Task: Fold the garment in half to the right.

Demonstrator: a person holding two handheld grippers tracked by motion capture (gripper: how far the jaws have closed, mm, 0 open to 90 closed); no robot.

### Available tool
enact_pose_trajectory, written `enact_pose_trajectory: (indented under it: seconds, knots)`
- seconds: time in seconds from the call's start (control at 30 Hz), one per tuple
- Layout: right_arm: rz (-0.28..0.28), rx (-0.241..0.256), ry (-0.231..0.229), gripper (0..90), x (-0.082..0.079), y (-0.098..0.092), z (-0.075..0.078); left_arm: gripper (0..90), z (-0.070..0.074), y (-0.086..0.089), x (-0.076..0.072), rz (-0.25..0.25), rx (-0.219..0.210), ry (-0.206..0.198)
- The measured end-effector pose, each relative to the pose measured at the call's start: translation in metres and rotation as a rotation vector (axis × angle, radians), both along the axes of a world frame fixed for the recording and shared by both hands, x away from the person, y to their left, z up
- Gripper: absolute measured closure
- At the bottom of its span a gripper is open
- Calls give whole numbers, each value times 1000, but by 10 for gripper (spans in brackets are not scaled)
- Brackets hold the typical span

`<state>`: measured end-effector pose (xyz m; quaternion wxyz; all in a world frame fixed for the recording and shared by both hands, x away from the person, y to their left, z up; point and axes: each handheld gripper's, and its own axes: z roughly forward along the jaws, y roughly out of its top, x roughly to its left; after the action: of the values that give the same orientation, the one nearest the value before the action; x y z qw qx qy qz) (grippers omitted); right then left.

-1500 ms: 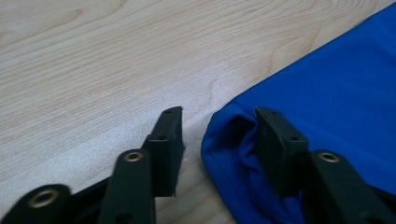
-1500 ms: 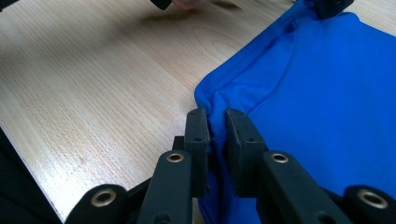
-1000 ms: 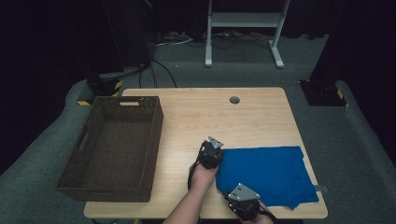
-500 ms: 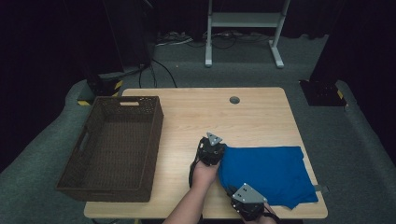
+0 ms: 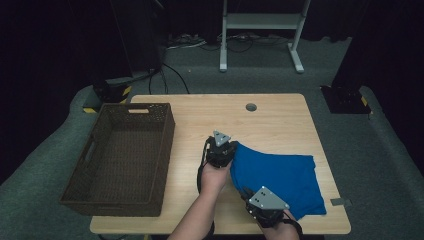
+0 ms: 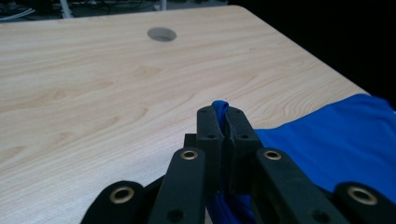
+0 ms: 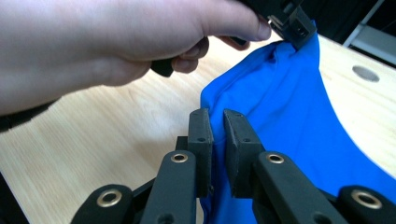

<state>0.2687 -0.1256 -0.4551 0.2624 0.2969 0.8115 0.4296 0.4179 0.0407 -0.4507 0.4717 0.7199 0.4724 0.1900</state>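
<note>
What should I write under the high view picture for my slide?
Two grippers pinch a blue cloth beside a basket.

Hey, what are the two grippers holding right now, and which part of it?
Both hold the blue cloth. The left gripper pinches its far left corner; the right gripper clamps the left edge nearer the person.

We see the table lit evenly from above while the room around it sinks into black — shadows stay faint. Close up, the near hand and black jaws blur softly.
</note>
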Motion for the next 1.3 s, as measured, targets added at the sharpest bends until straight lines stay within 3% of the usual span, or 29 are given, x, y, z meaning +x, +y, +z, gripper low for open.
enact_pose_trajectory:
  seconds: [0.2, 0.27, 0.47, 0.63, 0.83, 1.0, 1.3]
  knots:
    - [23, 5, -19, 818, 2, 13, 13, 857, 9, 16, -3, 24, 0, -26]
    - [40, -4, -22, 818, 1, 21, 14, 857, 7, 24, -6, 43, -22, -26]
    - [94, -23, -20, 818, 1, 46, 15, 857, 10, 55, -18, 101, -32, -43]
    - [143, 3, -34, 818, 1, 68, 26, 857, 33, 80, -32, 164, 4, -85]
    - [192, 9, -61, 818, -4, 88, 37, 855, 42, 107, -40, 210, 65, -60]
    - [163, 6, -49, 818, 0, 79, 31, 849, 34, 100, -34, 193, 79, -37]
    - [75, 21, -24, 817, 4, 39, 14, 854, 24, 53, -15, 113, 121, -26]
